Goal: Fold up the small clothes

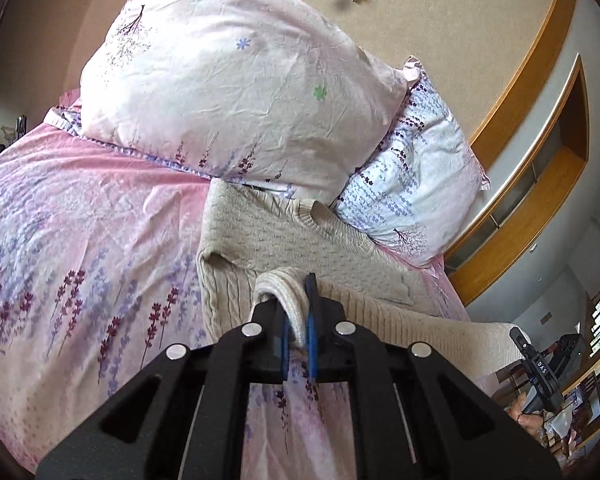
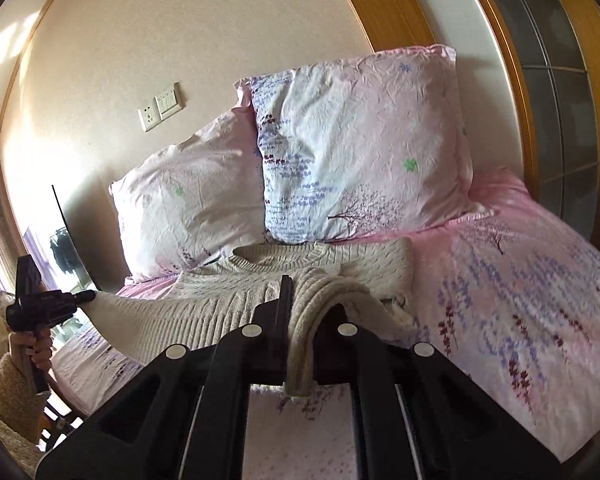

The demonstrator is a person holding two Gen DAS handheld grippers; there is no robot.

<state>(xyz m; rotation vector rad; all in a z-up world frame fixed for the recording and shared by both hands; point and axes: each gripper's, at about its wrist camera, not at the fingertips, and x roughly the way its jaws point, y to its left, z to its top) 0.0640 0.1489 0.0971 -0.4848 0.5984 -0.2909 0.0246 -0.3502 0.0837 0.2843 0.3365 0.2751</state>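
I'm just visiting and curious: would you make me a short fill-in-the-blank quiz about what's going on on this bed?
1. Both grippers are clamped on the ribbed hem of a cream knitted ____.
2. The left gripper has ____ pads.
3. Behind the garment, ____ floral pillows lean against the wall.
4. The bedsheet is mostly ____.

Missing words: sweater; blue; two; pink

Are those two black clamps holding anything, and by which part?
Both grip the cream sweater by its ribbed bottom edge: the left gripper at one end, the right gripper at the other.
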